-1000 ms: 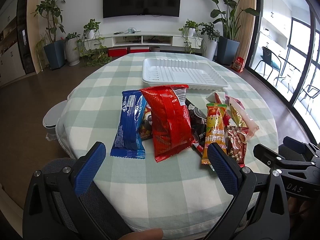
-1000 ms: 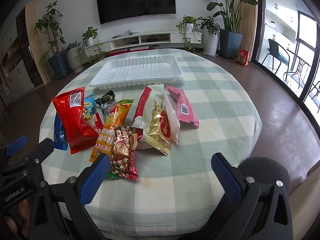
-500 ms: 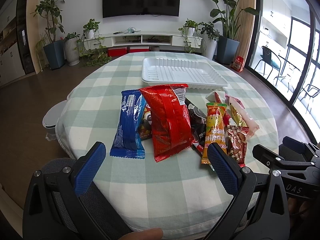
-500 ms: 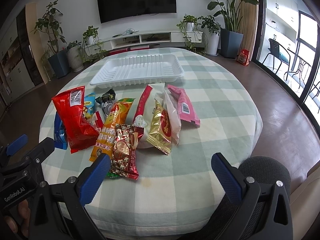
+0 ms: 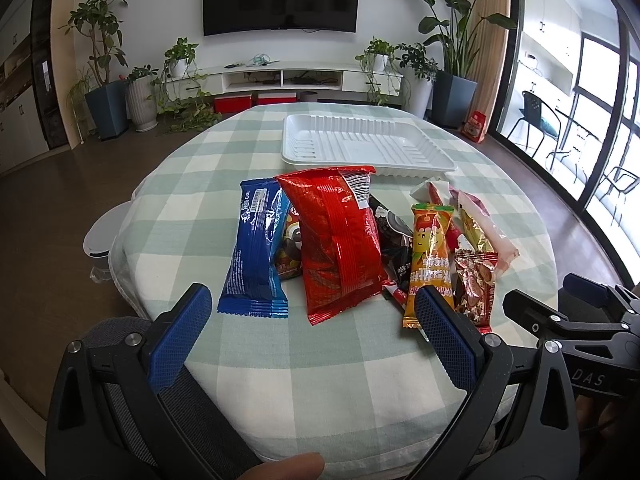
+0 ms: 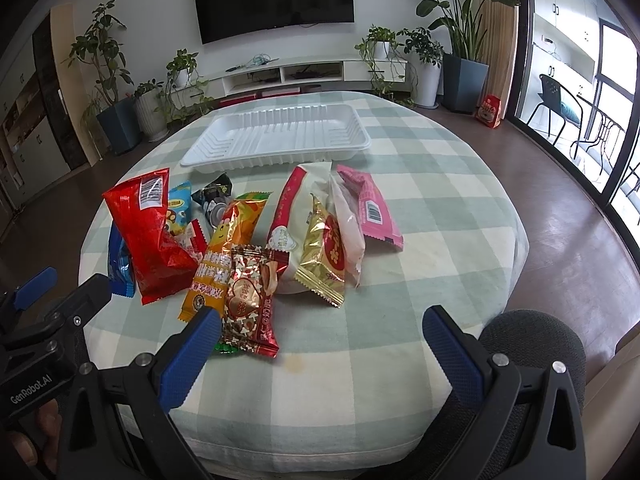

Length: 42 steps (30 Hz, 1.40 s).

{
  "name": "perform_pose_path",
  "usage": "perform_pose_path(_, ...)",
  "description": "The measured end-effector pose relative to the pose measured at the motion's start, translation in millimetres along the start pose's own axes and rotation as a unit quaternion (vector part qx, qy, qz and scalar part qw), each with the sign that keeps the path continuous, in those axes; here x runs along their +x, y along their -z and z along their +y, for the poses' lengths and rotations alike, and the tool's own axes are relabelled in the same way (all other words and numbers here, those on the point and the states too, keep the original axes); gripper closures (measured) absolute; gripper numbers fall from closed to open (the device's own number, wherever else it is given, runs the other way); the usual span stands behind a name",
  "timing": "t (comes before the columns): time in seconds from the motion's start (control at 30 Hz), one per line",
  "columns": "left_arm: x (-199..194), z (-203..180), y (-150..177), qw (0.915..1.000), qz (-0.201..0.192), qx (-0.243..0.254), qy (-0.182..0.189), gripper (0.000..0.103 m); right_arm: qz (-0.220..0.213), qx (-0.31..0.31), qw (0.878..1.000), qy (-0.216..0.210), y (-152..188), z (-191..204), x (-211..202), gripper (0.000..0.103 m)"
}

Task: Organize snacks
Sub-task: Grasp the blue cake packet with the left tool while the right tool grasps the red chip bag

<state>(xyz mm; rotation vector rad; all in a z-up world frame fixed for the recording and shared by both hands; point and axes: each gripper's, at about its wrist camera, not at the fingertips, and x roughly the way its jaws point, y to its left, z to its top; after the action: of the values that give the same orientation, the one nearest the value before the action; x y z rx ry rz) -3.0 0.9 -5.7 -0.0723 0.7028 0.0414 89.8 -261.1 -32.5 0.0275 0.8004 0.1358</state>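
Nothing seems to have shifted in the last second: both the left claw [image 5: 308, 328] and right claw [image 6: 320, 344] hang wide apart, empty, over the tabletop [image 5: 192, 184], the snacks [image 6: 248, 240] still heaped short of the bare white tray [image 6: 276, 136].

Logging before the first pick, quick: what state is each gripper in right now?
Left gripper: open, holding nothing, above the green checked tablecloth.
Right gripper: open, holding nothing.
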Motion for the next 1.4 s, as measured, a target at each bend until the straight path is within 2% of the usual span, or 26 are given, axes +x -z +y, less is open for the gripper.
perform_pose_path(0.1,0,4,2,0.9999,-0.012,0.0,0.0,0.0,-0.001,0.002,1.0,-0.003,1,-1,-1,0.0)
perform_pose_path(0.17,-2,5,5,0.9994,-0.029,0.018,0.001,0.0,-0.003,0.007,1.0,-0.011,6,-1,0,0.0)
perform_pose_path(0.23,-1,6,10,0.9968,-0.046,0.039,0.053,0.0,-0.009,0.017,0.999,-0.026,7,-5,-2,0.0)
perform_pose_path(0.27,0,9,12,0.9956,-0.034,0.04,0.078,0.0,-0.012,0.021,0.999,-0.035,2,-9,-2,0.0)
perform_pose_path(0.4,13,18,19,0.9978,0.028,0.041,0.045,0.0,-0.031,0.029,0.997,-0.065,-3,-15,-4,0.0)
perform_pose_path(0.47,17,29,18,0.9982,0.029,0.023,0.048,0.0,-0.029,0.05,0.994,-0.088,-3,-21,-2,0.0)
perform_pose_path(0.53,23,36,12,0.9987,0.037,0.019,0.029,0.0,-0.002,0.059,0.992,-0.114,-3,-24,5,0.001)
perform_pose_path(0.63,28,48,-2,0.999,0.033,0.019,0.023,0.0,0.025,0.057,0.988,-0.142,-5,-27,13,0.01)
perform_pose_path(0.7,35,54,-17,0.9991,0.035,0.019,0.016,0.0,0.025,0.06,0.987,-0.148,-5,-30,14,0.011)
perform_pose_path(0.8,56,62,-30,0.9978,0.06,0.027,0.009,0.002,0.031,0.064,0.986,-0.15,-7,-32,17,0.011)
perform_pose_path(0.9,70,61,-35,0.9956,0.072,0.052,0.028,0.002,0.04,0.071,0.984,-0.156,-10,-35,22,0.011)
perform_pose_path(0.97,79,59,-37,0.9933,0.084,0.07,0.036,0.003,0.033,0.065,0.985,-0.154,-10,-33,21,0.016)
perform_pose_path(1.03,86,59,-39,0.9917,0.088,0.076,0.053,0.013,0.029,0.053,0.986,-0.153,-12,-28,20,0.018)
perform_pose_path(1.1,94,64,-43,0.9893,0.099,0.067,0.083,0.029,0.027,0.046,0.987,-0.155,-13,-24,21,0.019)
perform_pose_path(1.23,106,68,-47,0.9863,0.115,0.062,0.101,0.035,0.03,0.032,0.987,-0.157,-13,-14,21,0.019)
perform_pose_path(1.33,107,70,-47,0.9828,0.121,0.053,0.129,0.055,0.029,0.02,0.987,-0.159,-14,-7,19,0.019)
perform_pose_path(1.4,110,72,-47,0.9819,0.127,0.049,0.131,0.072,0.021,0.009,0.987,-0.157,-14,-1,15,0.019)
